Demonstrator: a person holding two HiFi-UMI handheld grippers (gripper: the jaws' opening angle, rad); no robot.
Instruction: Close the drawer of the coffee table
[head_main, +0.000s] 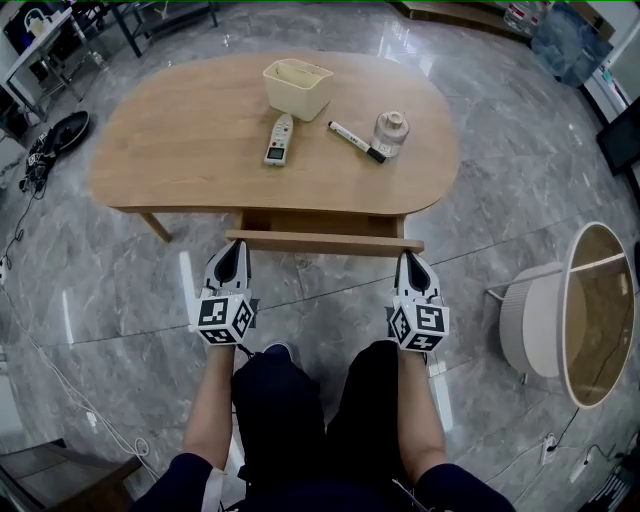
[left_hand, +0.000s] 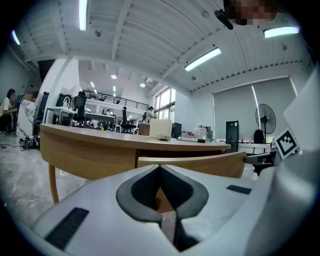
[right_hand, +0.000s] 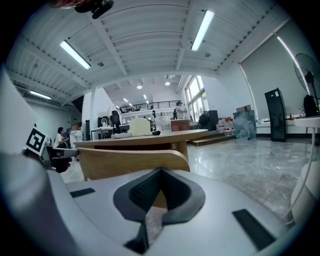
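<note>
"Head view has the drawer (head_main: 325, 242) pulled out from under the tabletop (head_main: 170, 160), on the person's side. The left hand-held gripper (head_main: 234, 252) is at 1 end of its front panel and the right hand-held gripper (head_main: 406, 258) is at the other. Touching it? I can't tell."

"Both are clenched on nothing. In each gripper view the pads meet at the tip, with only the wooden front behind them. So it'd be a push, not a grasp."

"Then I'd worry about uneven pushing. If 1 side leads, the drawer could skew and jam."

"Narrow closed tips might also slip over the panel's top edge."

"And a hard shove could jolt the table. The marker (head_main: 356, 141) could roll, though the jar (head_main: 390, 133), remote (head_main: 279, 139) and cream bin (head_main: 297, 87) look steadier."
</note>
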